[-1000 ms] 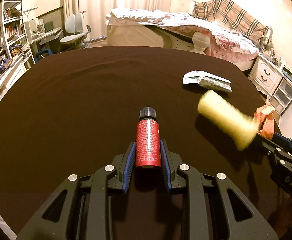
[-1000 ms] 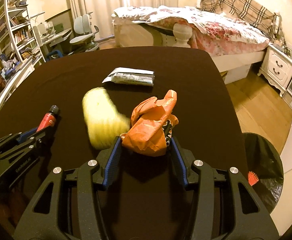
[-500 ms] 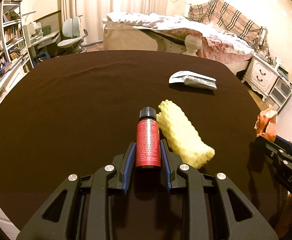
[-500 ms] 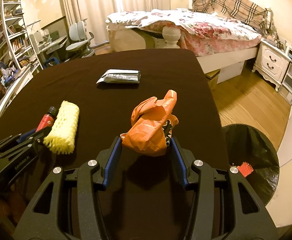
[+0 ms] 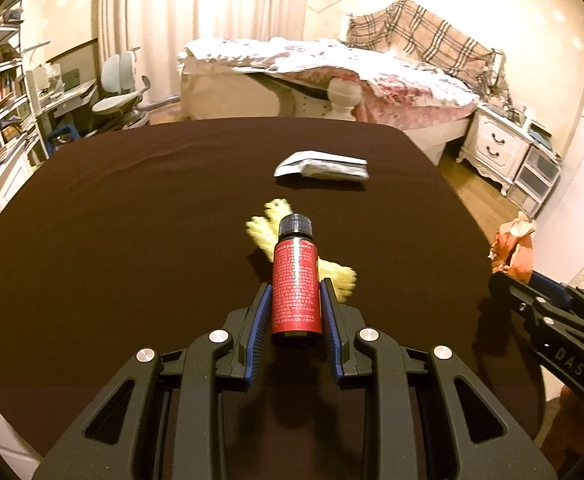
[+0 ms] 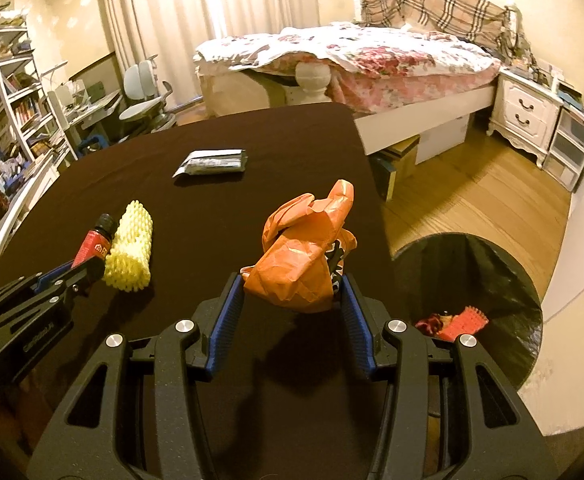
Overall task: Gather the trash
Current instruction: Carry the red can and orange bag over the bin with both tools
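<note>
A: What has changed on the table in the last second?

B: The yellow foam sleeve; a second ago it was a blur in the air next to the right gripper, and now it lies flat on the dark cloth, just beside the left gripper; in the left view it sits partly hidden behind the red bottle.

A: So it slipped out?

B: That is my reading; the right jaws are clamped on the crumpled orange bag alone, and the sleeve is no longer with it.

A: And the left gripper?

B: Closed on the red bottle, pads pressing both sides of the label, cap pointing forward; nothing has changed there.

A: Have the views shifted?

B: Yes; both have swung toward the table's right edge; the black-lined bin on the floor now fills much more of the right view, with something red already inside it.

A: What does that mean for the job?

B: Two pieces look headed for the bin; the sleeve and the white wrapper, farther back on the cloth, still lie on the table, so I judge another trip is needed.
</note>
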Demonstrator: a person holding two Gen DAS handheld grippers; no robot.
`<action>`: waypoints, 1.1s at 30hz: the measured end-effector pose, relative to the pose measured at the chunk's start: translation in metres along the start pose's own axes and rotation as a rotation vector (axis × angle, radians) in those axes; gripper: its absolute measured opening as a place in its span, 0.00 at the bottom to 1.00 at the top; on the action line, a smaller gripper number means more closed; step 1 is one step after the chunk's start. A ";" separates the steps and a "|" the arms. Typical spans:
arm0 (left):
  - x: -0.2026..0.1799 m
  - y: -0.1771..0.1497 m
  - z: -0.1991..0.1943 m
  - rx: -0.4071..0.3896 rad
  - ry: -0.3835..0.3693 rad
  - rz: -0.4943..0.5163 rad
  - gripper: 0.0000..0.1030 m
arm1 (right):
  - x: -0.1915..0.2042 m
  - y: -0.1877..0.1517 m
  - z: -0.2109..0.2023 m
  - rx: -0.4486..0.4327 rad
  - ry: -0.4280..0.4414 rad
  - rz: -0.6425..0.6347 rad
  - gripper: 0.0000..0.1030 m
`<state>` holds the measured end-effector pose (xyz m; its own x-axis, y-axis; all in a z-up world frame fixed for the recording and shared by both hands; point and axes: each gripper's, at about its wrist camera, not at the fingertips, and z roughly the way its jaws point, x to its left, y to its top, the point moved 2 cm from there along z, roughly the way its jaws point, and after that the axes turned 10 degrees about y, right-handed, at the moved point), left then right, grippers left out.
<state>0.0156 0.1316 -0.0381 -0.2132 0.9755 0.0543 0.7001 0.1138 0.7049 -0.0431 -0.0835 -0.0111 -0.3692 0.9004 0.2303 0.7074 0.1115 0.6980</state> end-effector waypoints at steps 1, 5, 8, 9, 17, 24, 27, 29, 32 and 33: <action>-0.004 0.001 -0.002 -0.004 -0.008 0.004 0.27 | -0.003 -0.001 -0.002 -0.003 -0.005 0.004 0.47; -0.019 0.003 -0.007 -0.018 -0.032 0.022 0.27 | -0.016 -0.005 -0.012 -0.015 -0.022 0.025 0.47; -0.034 0.005 -0.010 -0.025 -0.054 0.044 0.27 | -0.027 -0.007 -0.018 -0.023 -0.037 0.047 0.47; -0.037 0.005 -0.011 -0.027 -0.059 0.049 0.27 | -0.031 -0.008 -0.020 -0.025 -0.043 0.053 0.47; -0.075 0.004 -0.014 -0.038 -0.113 0.117 0.27 | -0.064 -0.016 -0.035 -0.046 -0.104 0.102 0.47; -0.114 0.003 -0.016 -0.047 -0.164 0.184 0.27 | -0.095 -0.024 -0.045 -0.057 -0.163 0.151 0.47; -0.131 0.002 -0.017 -0.053 -0.185 0.213 0.27 | -0.108 -0.026 -0.047 -0.060 -0.182 0.174 0.47; -0.141 0.001 -0.018 -0.059 -0.197 0.229 0.27 | -0.116 -0.027 -0.049 -0.063 -0.196 0.186 0.47; -0.156 0.001 -0.017 -0.060 -0.212 0.252 0.27 | -0.125 -0.028 -0.051 -0.066 -0.216 0.200 0.47; -0.161 0.001 -0.017 -0.060 -0.216 0.259 0.27 | -0.129 -0.028 -0.051 -0.066 -0.220 0.206 0.47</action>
<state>0.0393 -0.0286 -0.0346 0.1201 0.9886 0.0904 0.6694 -0.1479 0.7281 -0.0464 -0.2241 -0.0254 -0.0776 0.9713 0.2246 0.7102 -0.1043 0.6963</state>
